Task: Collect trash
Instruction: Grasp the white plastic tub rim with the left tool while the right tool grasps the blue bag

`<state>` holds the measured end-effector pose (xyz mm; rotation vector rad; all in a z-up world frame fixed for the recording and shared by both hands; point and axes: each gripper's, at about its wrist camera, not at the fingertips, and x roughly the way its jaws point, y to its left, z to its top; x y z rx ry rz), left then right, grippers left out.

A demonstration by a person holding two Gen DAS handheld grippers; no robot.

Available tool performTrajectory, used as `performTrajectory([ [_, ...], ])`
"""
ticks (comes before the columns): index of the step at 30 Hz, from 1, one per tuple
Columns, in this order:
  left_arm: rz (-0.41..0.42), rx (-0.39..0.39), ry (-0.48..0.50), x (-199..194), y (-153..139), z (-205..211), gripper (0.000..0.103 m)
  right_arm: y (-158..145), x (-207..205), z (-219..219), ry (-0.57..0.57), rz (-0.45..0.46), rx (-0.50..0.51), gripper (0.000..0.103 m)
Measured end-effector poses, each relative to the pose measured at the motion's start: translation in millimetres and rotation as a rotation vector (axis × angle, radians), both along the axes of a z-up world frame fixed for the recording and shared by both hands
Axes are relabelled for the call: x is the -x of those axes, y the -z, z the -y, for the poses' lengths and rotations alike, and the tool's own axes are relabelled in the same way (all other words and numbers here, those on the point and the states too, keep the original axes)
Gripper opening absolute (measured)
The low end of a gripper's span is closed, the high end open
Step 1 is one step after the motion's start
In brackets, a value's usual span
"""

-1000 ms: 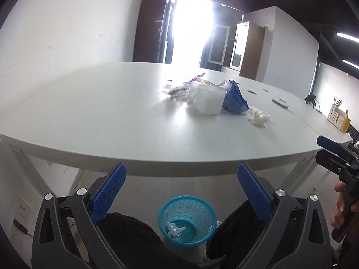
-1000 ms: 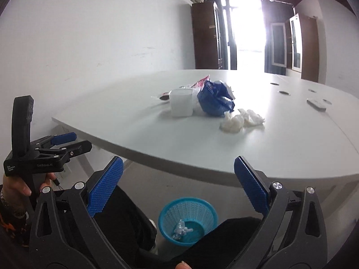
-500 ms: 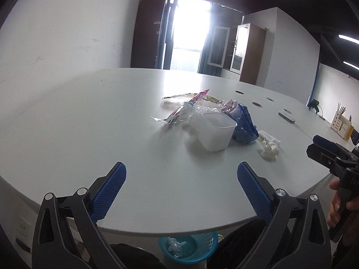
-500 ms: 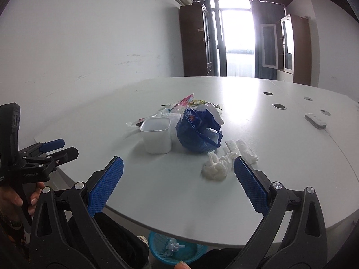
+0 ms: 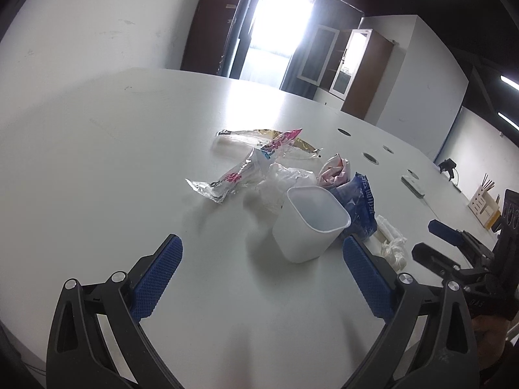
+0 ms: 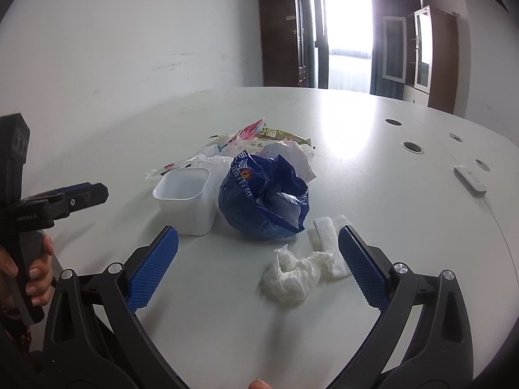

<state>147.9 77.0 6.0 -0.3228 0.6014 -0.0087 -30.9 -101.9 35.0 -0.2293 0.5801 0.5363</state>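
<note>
A heap of trash lies on the white table (image 5: pixel 97 175): a white plastic cup (image 5: pixel 308 223) (image 6: pixel 186 199), a crumpled blue bag (image 6: pixel 264 199) (image 5: pixel 358 201), pink-printed wrappers (image 5: pixel 246 168) (image 6: pixel 249 133), clear plastic (image 5: pixel 282 178) and crumpled white tissue (image 6: pixel 300 272) (image 5: pixel 391 243). My left gripper (image 5: pixel 262 275) hovers open just short of the cup, nothing between its fingers. My right gripper (image 6: pixel 258 267) is open too, over the tissue, with the blue bag just beyond.
A white remote (image 6: pixel 470 180) lies at the table's right, near round cable holes (image 6: pixel 412 147). A wooden organiser (image 5: pixel 485 206) stands far right. A person's hand (image 6: pixel 32 269) grips the left tool's handle. Cabinets and a bright doorway stand behind.
Both grippers rose from below the table edge and moved forward over the tabletop toward the trash. The blue bin under the table has dropped out of view.
</note>
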Motion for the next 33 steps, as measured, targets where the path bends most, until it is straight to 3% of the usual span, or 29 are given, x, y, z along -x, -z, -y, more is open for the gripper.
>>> performTrajectory([
  [7,-0.076,0.042,0.025,-39.0,0.9,1.1,0.096,4.1,-25.5,-28.2,-0.065,-0.031,0.089,0.085],
  [10,-0.087,0.068,0.022,-51.1,-1.9,-0.6,0.09,7.9,-38.1,-34.9,-0.064,-0.072,0.101,0.081],
  [16,-0.164,0.074,0.048,-76.4,8.1,7.9,0.08,20.3,-48.4,-48.4,-0.098,-0.138,0.135,0.057],
  [22,-0.231,0.103,0.041,-87.6,26.4,10.1,0.048,27.0,-50.3,-49.7,-0.11,-0.167,0.138,0.026],
  [24,-0.226,0.124,0.053,-86.3,27.7,9.2,0.033,25.6,-47.8,-48.2,-0.107,-0.161,0.132,0.005],
  [25,-0.223,0.123,0.049,-84.0,26.8,8.4,0.026,24.1,-45.7,-46.9,-0.102,-0.151,0.127,0.004],
  [26,-0.219,0.12,0.039,-81.5,25.8,7.4,0.01,22.2,-43.8,-45.9,-0.102,-0.144,0.121,0.002],
  [27,-0.215,0.12,0.029,-79.0,24.8,5.9,0.005,20.3,-41.6,-45.3,-0.104,-0.138,0.113,0.001],
  [33,-0.147,0.127,0.007,-51.3,17.1,2.3,0.005,5.4,-21.8,-45.1,-0.113,-0.094,0.059,0.001],
])
